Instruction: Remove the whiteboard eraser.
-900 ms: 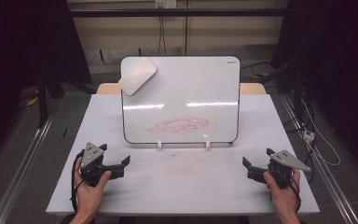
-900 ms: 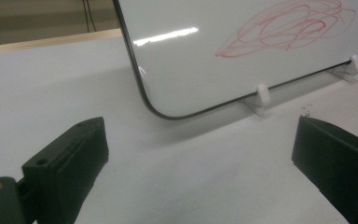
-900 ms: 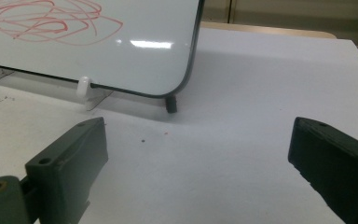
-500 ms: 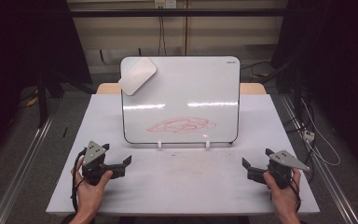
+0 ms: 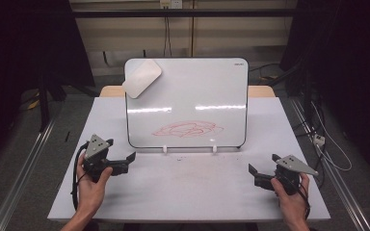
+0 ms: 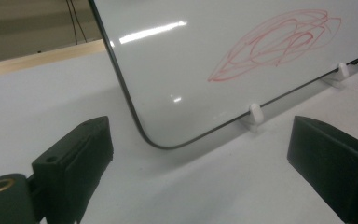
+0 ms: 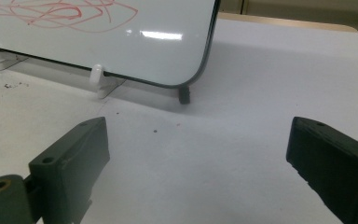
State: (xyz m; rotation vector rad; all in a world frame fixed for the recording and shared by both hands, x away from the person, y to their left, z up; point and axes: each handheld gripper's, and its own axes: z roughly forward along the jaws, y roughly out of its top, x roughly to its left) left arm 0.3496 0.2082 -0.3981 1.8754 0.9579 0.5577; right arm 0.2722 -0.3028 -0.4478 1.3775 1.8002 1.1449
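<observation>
The whiteboard (image 5: 187, 102) stands upright at the middle of the white surface (image 5: 192, 187), leaning back a little on its small white feet (image 5: 164, 149), with a red scribble (image 5: 188, 129) low on its face. A white eraser (image 5: 141, 78) sticks at its corner toward 11 o'clock. The left claw (image 5: 130, 157) rests near 8 o'clock of the board, spread and empty; the right claw (image 5: 251, 169) rests near 4 o'clock, also spread and empty. I judge the risk is a hard push on the eraser, which could tip the board backward off its feet.
</observation>
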